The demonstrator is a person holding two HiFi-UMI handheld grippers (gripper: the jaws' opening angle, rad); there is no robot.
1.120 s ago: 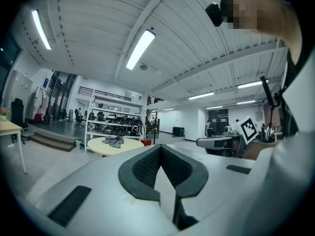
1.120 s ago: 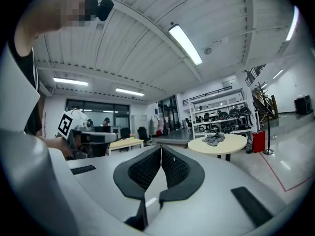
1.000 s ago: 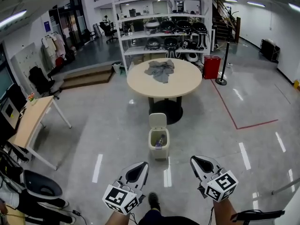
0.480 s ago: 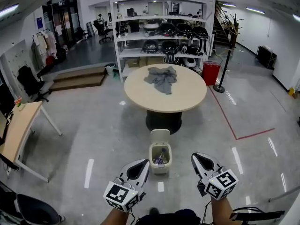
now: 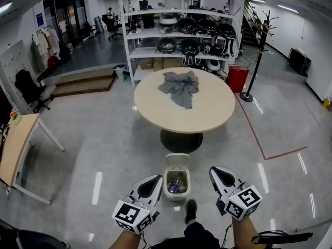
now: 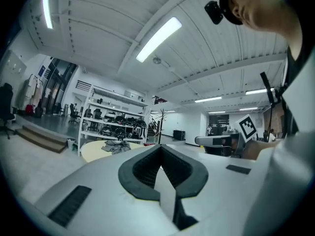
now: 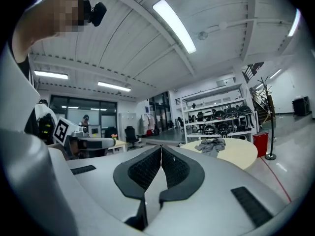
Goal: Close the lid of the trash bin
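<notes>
A small cream trash bin (image 5: 176,183) stands on the floor in front of the round table, in the head view. Its lid (image 5: 177,160) is tipped up at the far side, and rubbish shows inside. My left gripper (image 5: 152,184) is held low to the bin's left, jaws shut and empty. To the bin's right my right gripper (image 5: 220,176) is shut too, with nothing between its jaws. Both gripper views point up and level over the room, so the bin is out of sight in them. The left gripper (image 6: 160,154) and right gripper (image 7: 161,151) show their pads pressed together.
A round beige table (image 5: 184,105) with a grey cloth (image 5: 180,86) stands just beyond the bin. Shelves of pots (image 5: 179,30) line the back wall. A red box (image 5: 237,79) and a stand (image 5: 248,95) are at the right, a desk (image 5: 15,149) at the left. My shoe (image 5: 190,210) is near the bin.
I have walked toward the bin; it and the table have come closer and lower in the head view. Both grippers keep their pose and stay shut. My shoe now shows near the bin.
</notes>
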